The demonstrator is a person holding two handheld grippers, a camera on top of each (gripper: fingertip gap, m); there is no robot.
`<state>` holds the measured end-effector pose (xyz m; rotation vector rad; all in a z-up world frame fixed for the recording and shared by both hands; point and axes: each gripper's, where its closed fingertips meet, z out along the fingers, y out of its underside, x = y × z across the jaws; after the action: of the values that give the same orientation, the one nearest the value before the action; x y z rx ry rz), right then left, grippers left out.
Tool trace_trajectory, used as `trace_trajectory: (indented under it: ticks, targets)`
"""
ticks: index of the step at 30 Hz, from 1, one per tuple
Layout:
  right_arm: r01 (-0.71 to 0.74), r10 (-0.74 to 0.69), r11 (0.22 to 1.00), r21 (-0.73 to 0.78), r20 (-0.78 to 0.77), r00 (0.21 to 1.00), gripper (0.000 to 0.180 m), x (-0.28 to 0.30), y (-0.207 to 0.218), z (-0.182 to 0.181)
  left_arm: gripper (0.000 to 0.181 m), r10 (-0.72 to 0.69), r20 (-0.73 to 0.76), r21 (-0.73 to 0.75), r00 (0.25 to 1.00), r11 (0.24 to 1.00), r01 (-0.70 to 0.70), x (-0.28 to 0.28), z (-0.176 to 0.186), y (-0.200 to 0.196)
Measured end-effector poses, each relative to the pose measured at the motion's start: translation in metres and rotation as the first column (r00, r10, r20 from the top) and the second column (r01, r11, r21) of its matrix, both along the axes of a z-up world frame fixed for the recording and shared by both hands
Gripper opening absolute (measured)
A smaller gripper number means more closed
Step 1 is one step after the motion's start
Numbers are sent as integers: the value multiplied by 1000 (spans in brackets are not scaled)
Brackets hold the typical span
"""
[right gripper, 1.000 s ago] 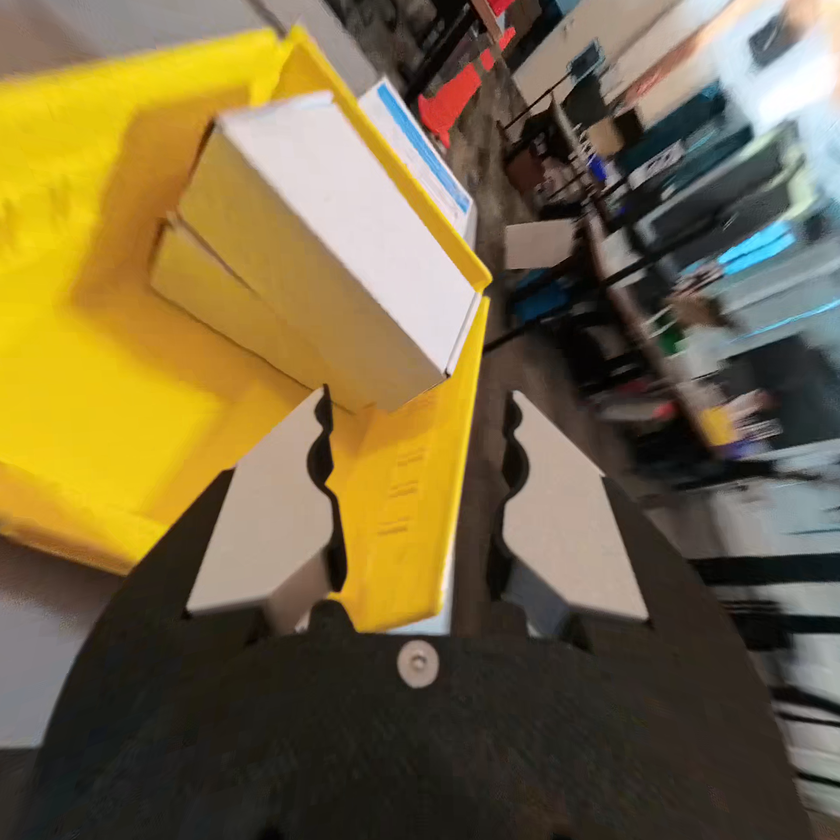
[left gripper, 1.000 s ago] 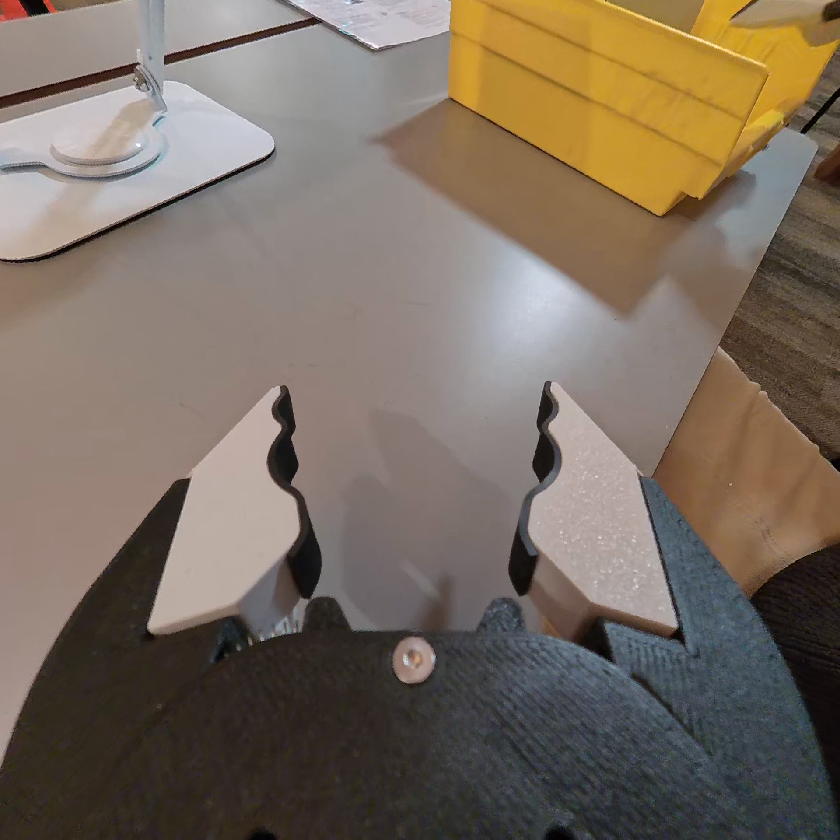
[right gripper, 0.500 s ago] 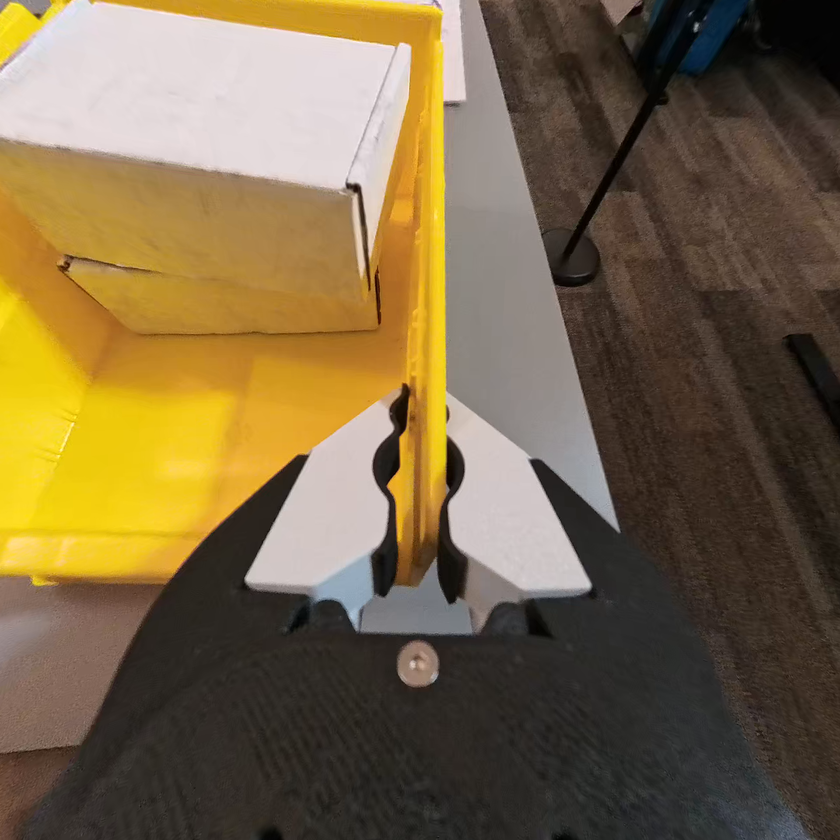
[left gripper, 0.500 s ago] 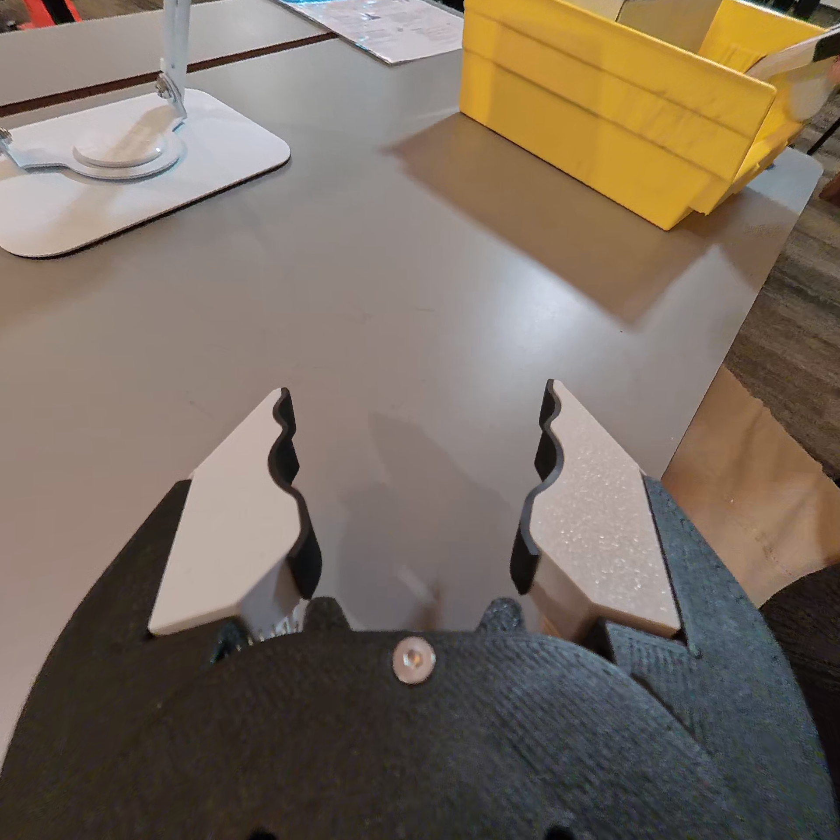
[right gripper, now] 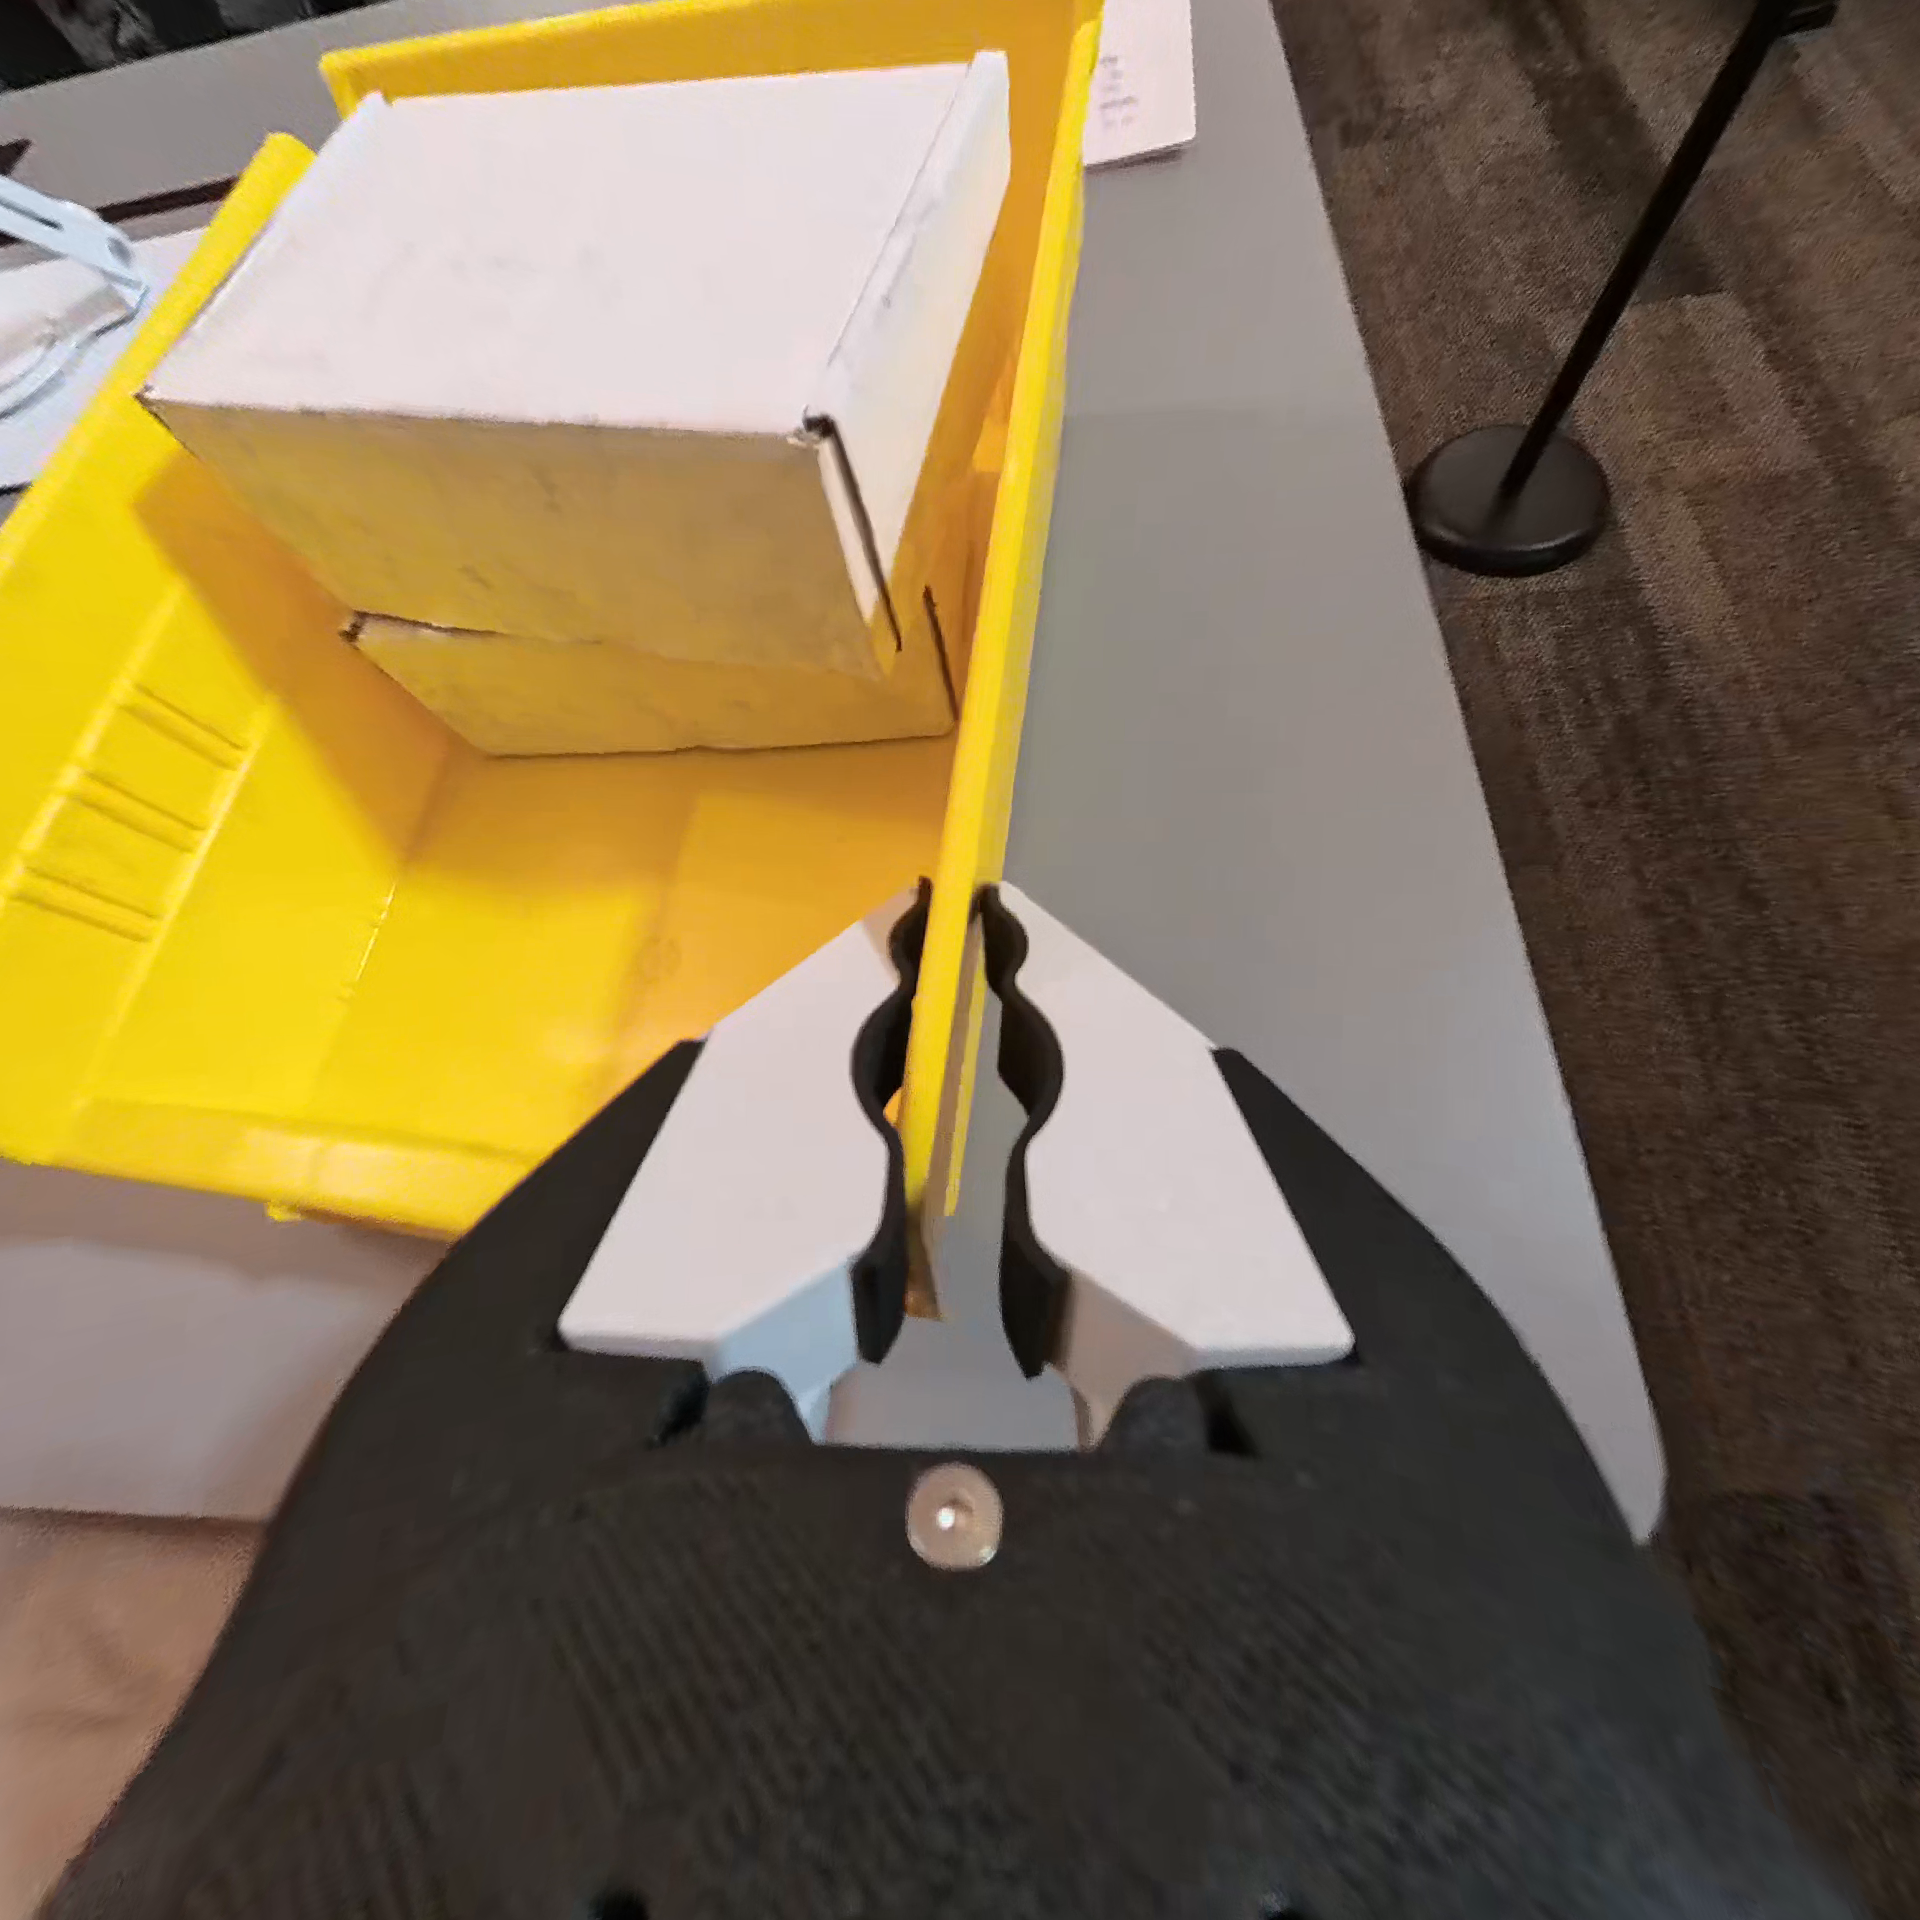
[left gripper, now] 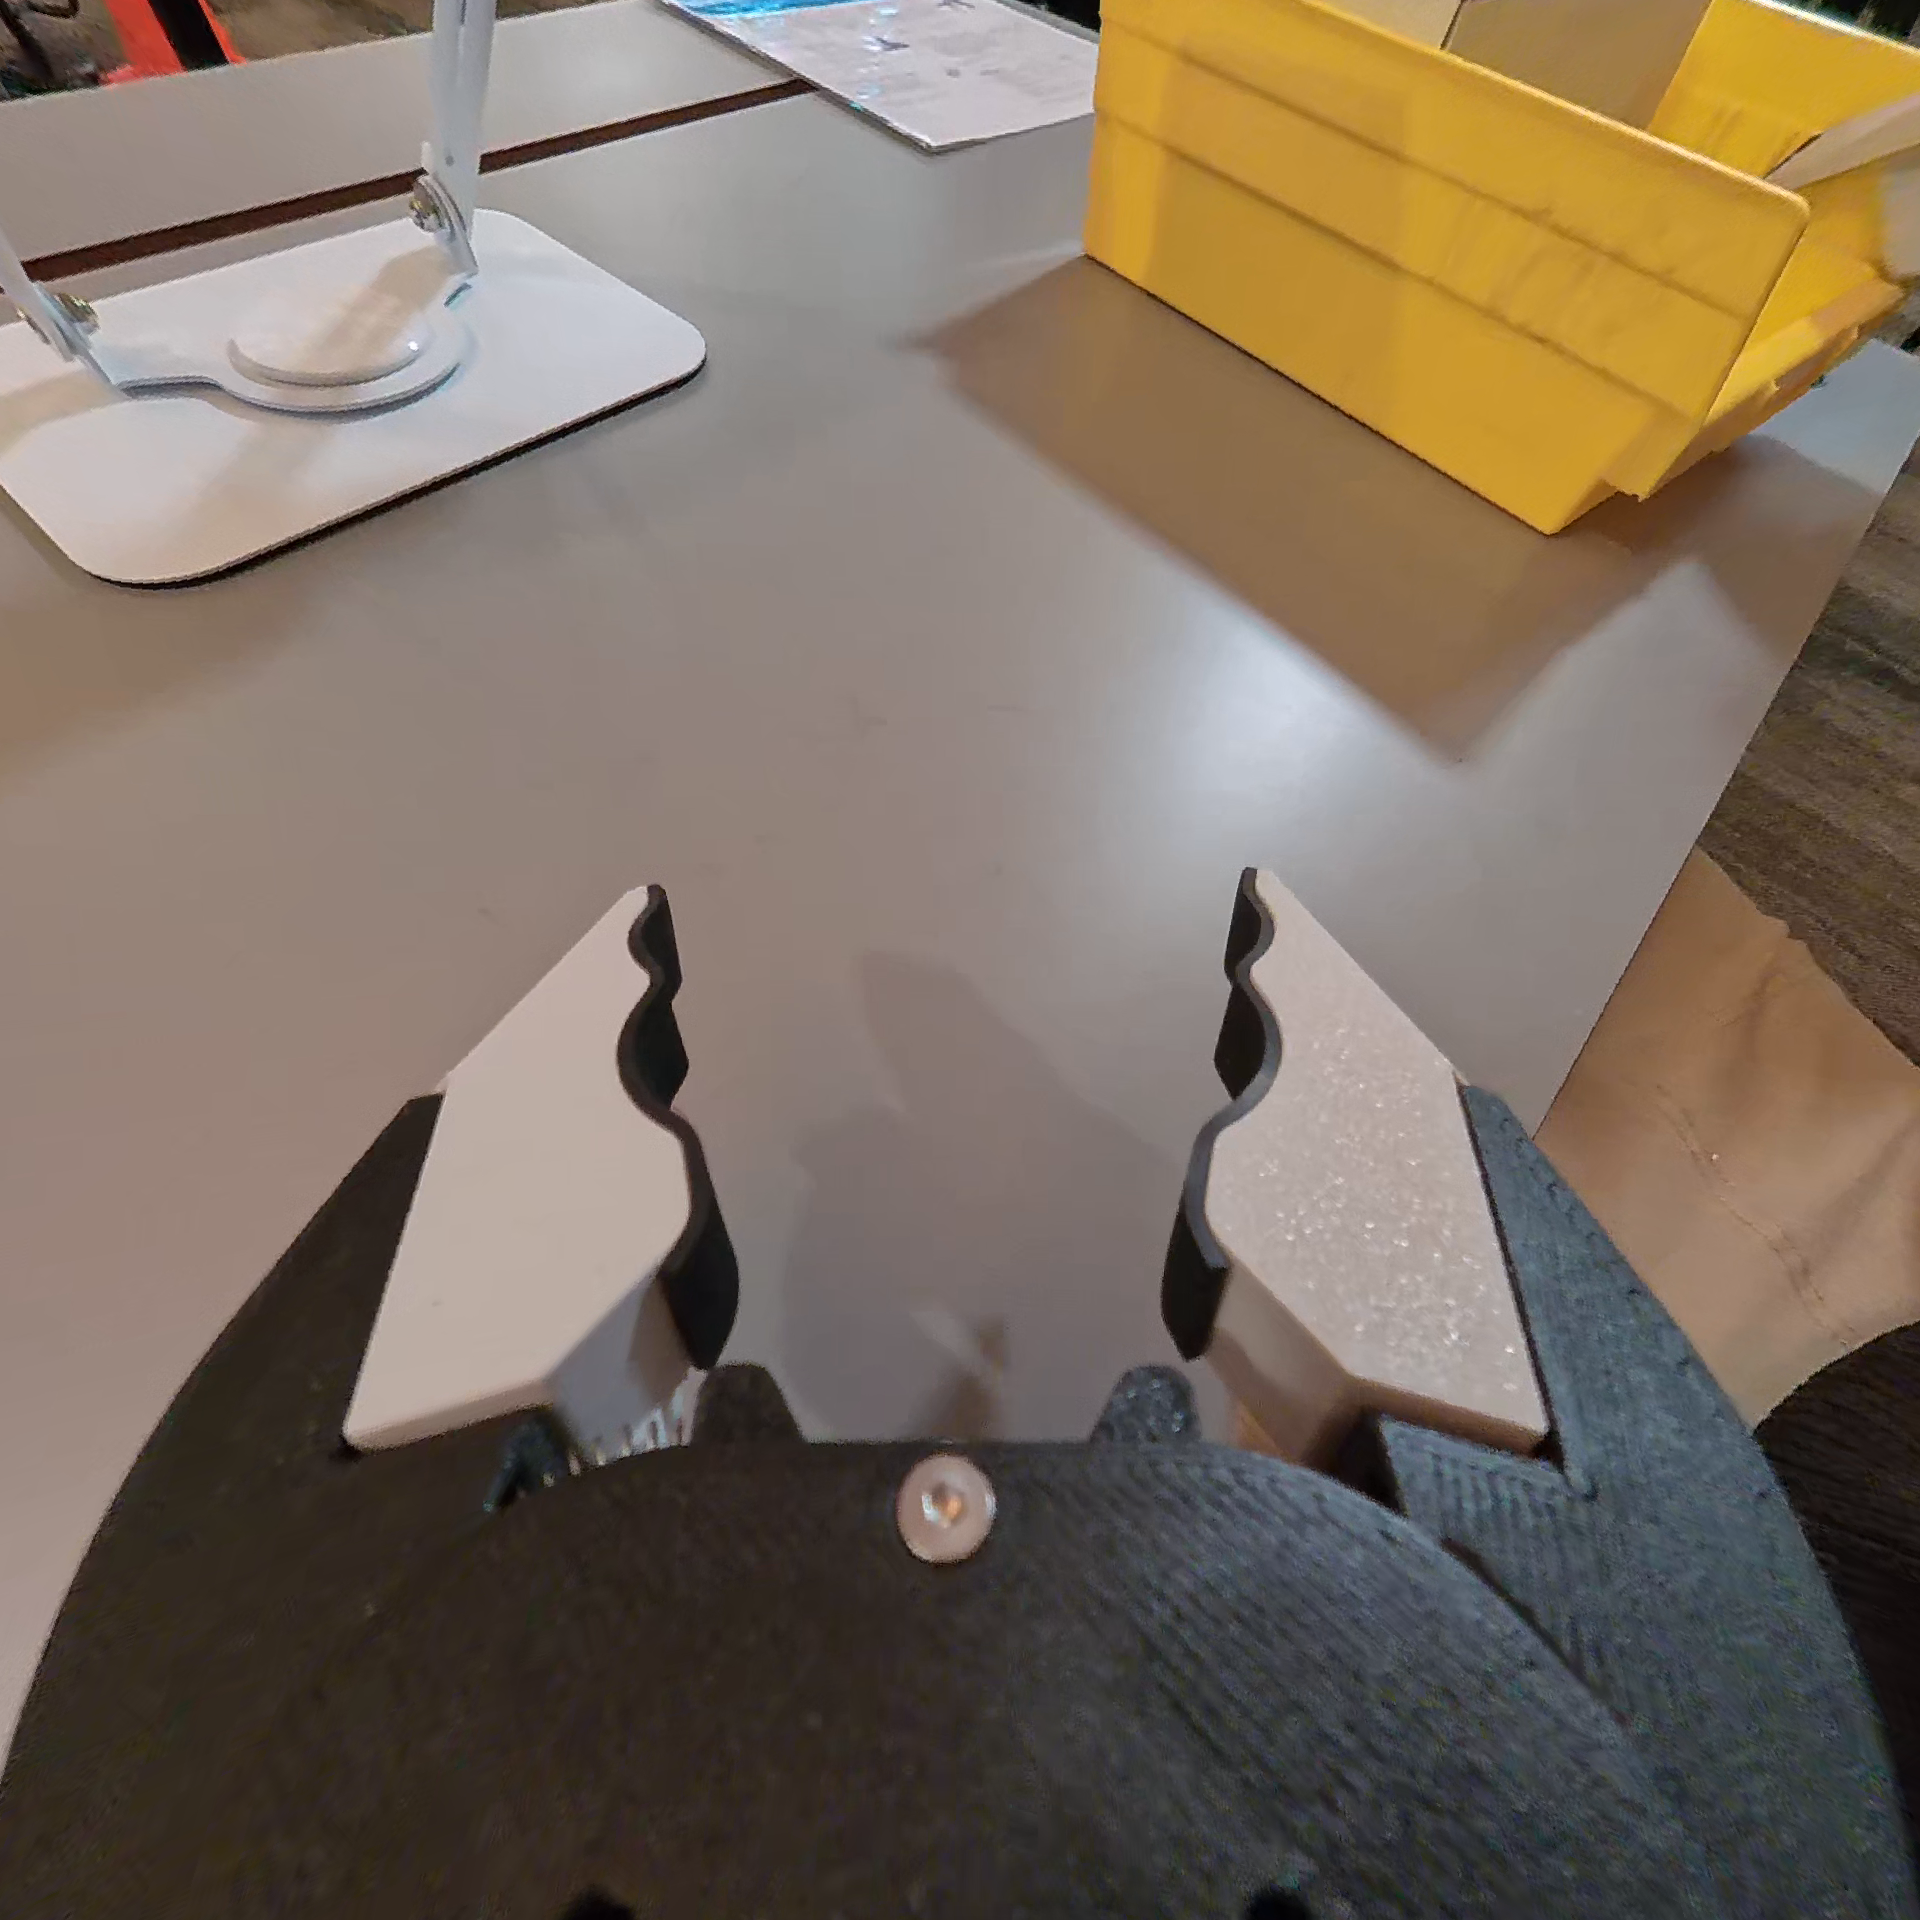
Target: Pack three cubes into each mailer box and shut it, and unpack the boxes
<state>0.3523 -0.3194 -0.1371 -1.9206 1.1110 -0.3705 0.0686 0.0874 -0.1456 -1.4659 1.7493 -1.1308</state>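
A yellow bin [right gripper: 312,935] stands at the table's right end and holds two closed white mailer boxes, an upper box [right gripper: 582,343] stacked on a lower box [right gripper: 644,696], at its far end. My right gripper [right gripper: 951,899] is shut on the bin's right side wall [right gripper: 1023,540]. In the left wrist view the same bin [left gripper: 1403,270] is at the far right. My left gripper [left gripper: 951,904] is open and empty, low over the bare grey table [left gripper: 831,644]. No cubes are in view.
A white stand base [left gripper: 343,384] with a metal arm sits at the back left. A printed sheet [left gripper: 935,73] lies at the back. The table's right edge [right gripper: 1455,727] runs beside dark carpet, where a black pole stand [right gripper: 1507,499] is. Left tips to right tips: about 50 cm.
My right gripper closed onto the bin's side wall and the bin has turned and shifted with it. My left gripper stays open and has drifted slightly over the table.
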Motion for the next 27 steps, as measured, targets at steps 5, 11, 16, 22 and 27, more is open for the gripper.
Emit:
trace_trajectory:
  ticks: [5,11,16,22,27]
  targets:
    - [3,26,989,148,-191,981,52,-2,4,-2,104,-1,2,14,1000,1000,1,0,-1,0]
    - [49,1,983,177,-269,963,30,17,17,-9,104,1,-3,31,1000,1000,-1,-1,-3,-1]
    - [51,-68,995,-85,-212,975,24,15,9,-17,103,10,9,30,1000,999,-10,-1,0,2]
    - [157,-175,963,-219,-66,982,25,20,3,-22,103,19,12,38,1000,999,-19,-2,1,7]
    - [192,-194,980,-53,-47,980,5,23,8,-20,102,20,10,48,1000,999,-20,-1,-1,7]
